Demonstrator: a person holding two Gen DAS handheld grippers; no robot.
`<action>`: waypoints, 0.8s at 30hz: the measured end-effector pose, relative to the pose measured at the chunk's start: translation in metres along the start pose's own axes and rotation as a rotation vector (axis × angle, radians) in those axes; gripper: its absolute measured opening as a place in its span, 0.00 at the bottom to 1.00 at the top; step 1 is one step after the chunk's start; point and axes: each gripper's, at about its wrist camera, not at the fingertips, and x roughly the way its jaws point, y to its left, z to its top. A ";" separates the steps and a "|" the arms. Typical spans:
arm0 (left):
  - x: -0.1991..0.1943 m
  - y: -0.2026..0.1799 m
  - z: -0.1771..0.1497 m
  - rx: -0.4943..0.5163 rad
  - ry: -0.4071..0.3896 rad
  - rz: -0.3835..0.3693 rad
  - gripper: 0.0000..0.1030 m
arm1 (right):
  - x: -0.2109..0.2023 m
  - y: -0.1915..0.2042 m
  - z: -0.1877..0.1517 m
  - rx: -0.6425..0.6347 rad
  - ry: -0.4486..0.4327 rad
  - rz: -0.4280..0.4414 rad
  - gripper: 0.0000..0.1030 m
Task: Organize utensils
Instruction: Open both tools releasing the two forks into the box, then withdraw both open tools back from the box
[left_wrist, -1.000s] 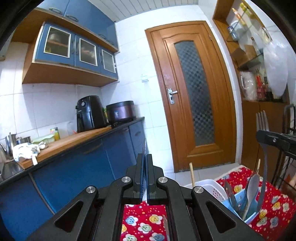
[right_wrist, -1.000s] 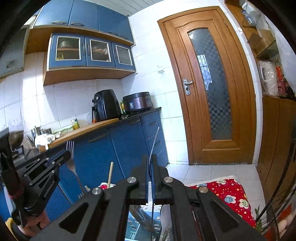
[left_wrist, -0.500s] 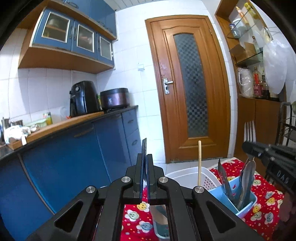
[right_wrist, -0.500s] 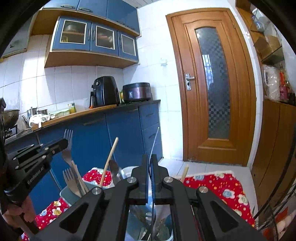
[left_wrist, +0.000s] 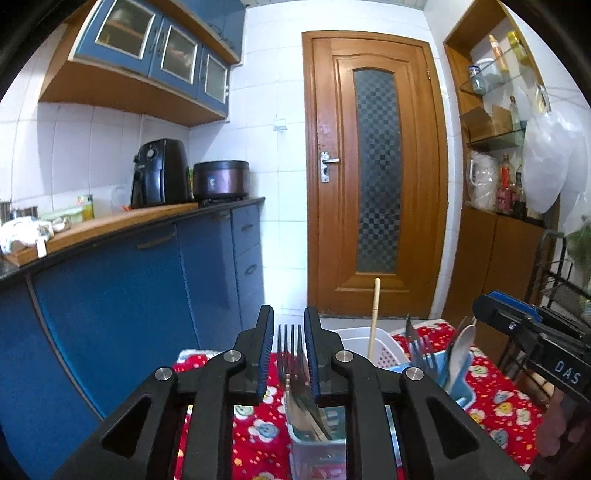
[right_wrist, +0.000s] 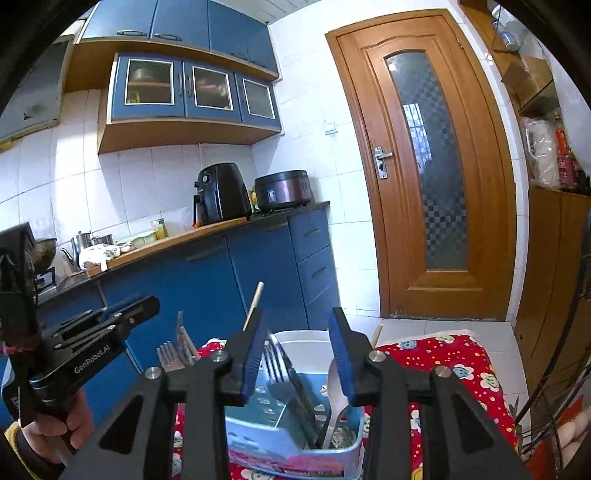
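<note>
On the red floral cloth (right_wrist: 458, 365) stands the blue caddy (right_wrist: 280, 439). Just left of it, the left gripper (right_wrist: 125, 314) reads "GenRobot.AI"; its jaws have just parted slightly around a fork (left_wrist: 291, 354), seemingly loose. Above the caddy, the right gripper (right_wrist: 297, 354) has just spread wider, with a fork (right_wrist: 271, 363) and white spoon (right_wrist: 334, 391) between its jaws, untouched.

You stood in a kitchen with white tiled walls (left_wrist: 258, 74) and a brown wooden door (left_wrist: 373, 173) with bumpy glass in the middle. Blue cupboards (right_wrist: 221, 284) ran along the left under a wooden countertop (left_wrist: 122, 218), and more blue cupboards (right_wrist: 192, 88) hung up high. A wooden shelf unit (left_wrist: 495, 122) stood right of the door.
</note>
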 end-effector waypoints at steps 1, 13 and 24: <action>-0.003 0.001 0.000 -0.006 0.003 -0.004 0.18 | -0.004 0.001 0.000 0.000 -0.001 0.000 0.38; -0.052 0.009 -0.007 -0.073 0.019 -0.049 0.55 | -0.053 0.015 -0.009 0.025 0.004 0.011 0.51; -0.090 0.009 -0.040 -0.129 0.075 -0.063 0.66 | -0.091 0.033 -0.038 0.036 0.037 0.007 0.74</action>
